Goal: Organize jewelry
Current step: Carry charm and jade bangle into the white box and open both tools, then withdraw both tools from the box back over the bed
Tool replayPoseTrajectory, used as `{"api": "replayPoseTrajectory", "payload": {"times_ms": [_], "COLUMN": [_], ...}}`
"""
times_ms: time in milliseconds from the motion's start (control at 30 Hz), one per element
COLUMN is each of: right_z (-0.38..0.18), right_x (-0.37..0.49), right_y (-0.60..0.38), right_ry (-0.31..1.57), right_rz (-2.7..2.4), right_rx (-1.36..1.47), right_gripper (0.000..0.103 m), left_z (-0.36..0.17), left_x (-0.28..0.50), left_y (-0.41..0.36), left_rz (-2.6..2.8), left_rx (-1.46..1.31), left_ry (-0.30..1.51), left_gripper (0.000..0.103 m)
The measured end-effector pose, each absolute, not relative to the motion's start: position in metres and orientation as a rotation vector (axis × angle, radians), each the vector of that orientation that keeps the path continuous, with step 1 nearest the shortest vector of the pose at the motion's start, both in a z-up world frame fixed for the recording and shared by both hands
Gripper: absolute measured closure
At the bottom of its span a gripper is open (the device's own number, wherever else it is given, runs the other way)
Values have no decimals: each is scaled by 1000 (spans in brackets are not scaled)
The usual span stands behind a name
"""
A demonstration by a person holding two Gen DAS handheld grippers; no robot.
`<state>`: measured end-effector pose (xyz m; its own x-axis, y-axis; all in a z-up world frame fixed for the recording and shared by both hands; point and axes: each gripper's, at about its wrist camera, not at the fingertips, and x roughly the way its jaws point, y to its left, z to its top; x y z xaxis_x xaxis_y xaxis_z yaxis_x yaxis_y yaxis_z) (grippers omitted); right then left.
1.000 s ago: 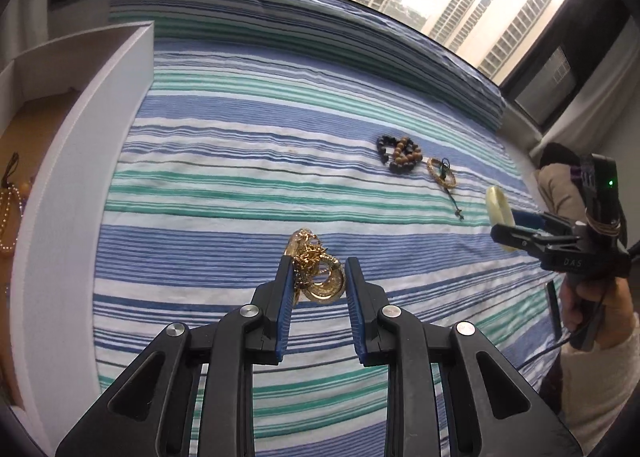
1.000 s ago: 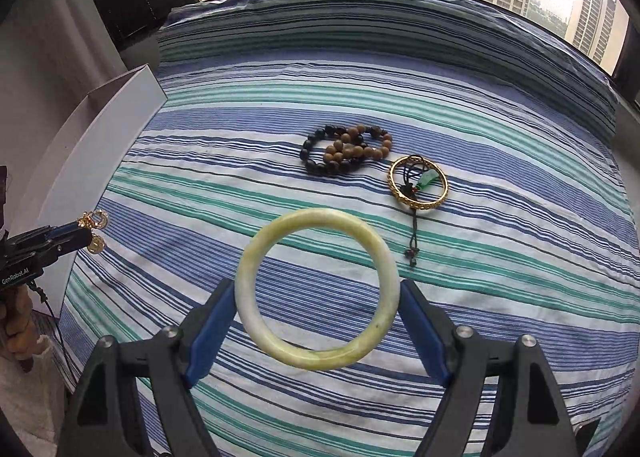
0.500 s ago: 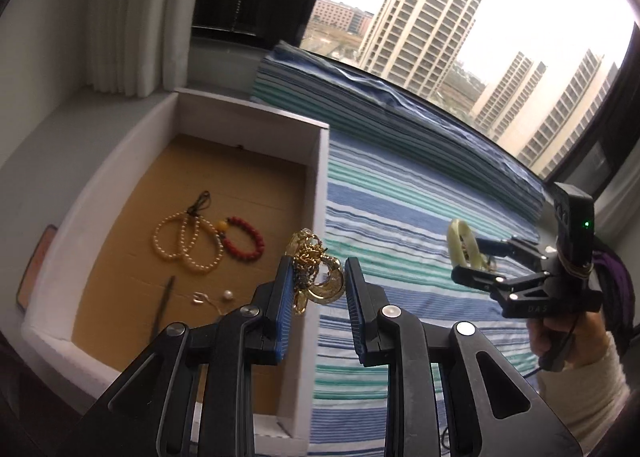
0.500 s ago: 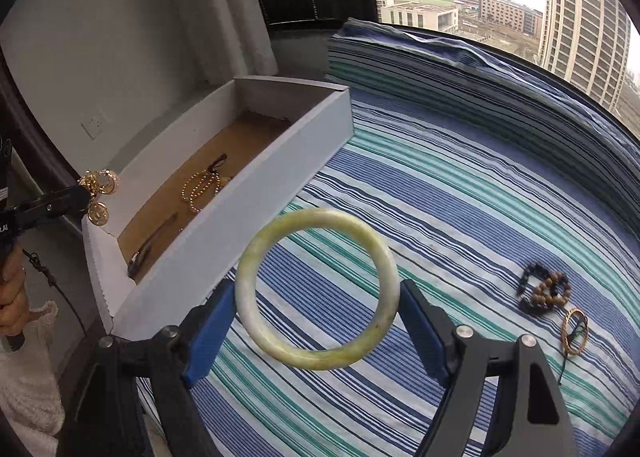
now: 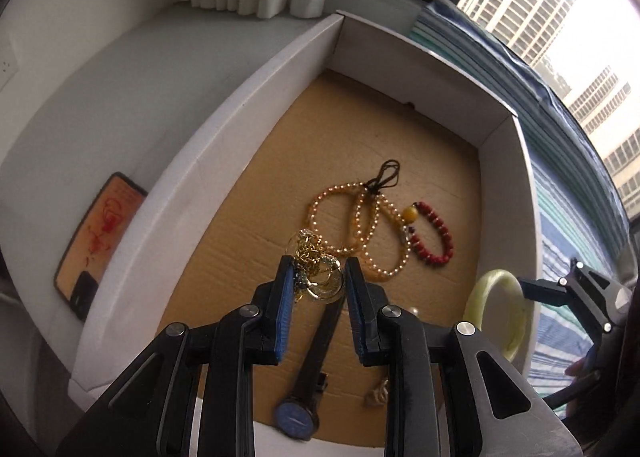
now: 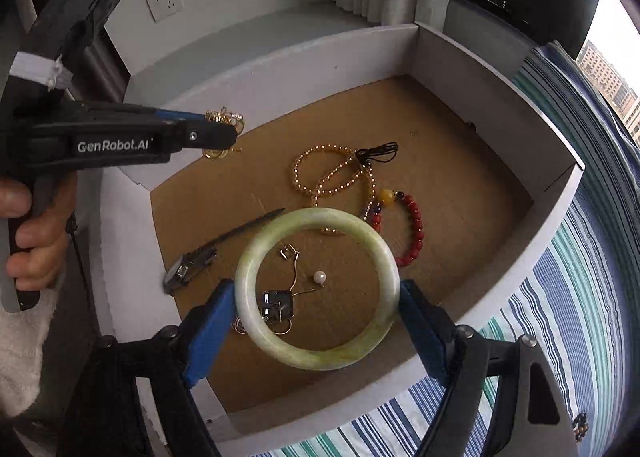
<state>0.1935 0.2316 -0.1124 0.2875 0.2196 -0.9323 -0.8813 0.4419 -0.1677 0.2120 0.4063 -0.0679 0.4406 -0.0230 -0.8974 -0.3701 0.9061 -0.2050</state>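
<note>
My left gripper is shut on a bunch of gold chain jewelry and holds it above the white box with a brown cardboard floor. It also shows in the right wrist view. My right gripper is shut on a pale green jade bangle and holds it over the box's near side; the bangle also shows in the left wrist view. In the box lie a pearl bead strand, a red bead bracelet, a black watch and a small pearl necklace.
The box sits beside a blue, green and white striped bedcover. A phone with an orange case lies on the white ledge left of the box. Dark bead bracelets lie on the bedcover at the far right edge.
Both grippers have swung from the bedcover to the box with their loads. They now hang over the box's floor, closer to each other.
</note>
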Motion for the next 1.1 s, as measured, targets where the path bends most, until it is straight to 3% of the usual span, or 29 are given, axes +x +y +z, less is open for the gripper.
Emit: {"api": "replayPoseTrajectory", "payload": {"times_ms": [300,367,433,600,833,1100], "right_z": [-154,-149,-135,-69,4,10], "right_x": [193,191,191,183,168,161], "right_y": [229,225,220,189,83,-77], "right_ry": [1023,997,983,881,754,717], "right_rz": [774,777,792,819,759,497], "right_rx": [-951,-935,-885,-711,-516,-411], "right_gripper": [19,19,19,19,19,19], "left_z": [-99,-99,-94,-63,2,32], "left_x": [221,219,216,203,176,156], "left_y": [412,413,413,398,317,189], "left_rz": [259,281,295,279,158,-74], "left_rx": [-391,-383,-377,-358,-238,-143], "left_ry": [1175,1171,1149,1070,936,875], "left_gripper": [77,68,44,43,29,22]}}
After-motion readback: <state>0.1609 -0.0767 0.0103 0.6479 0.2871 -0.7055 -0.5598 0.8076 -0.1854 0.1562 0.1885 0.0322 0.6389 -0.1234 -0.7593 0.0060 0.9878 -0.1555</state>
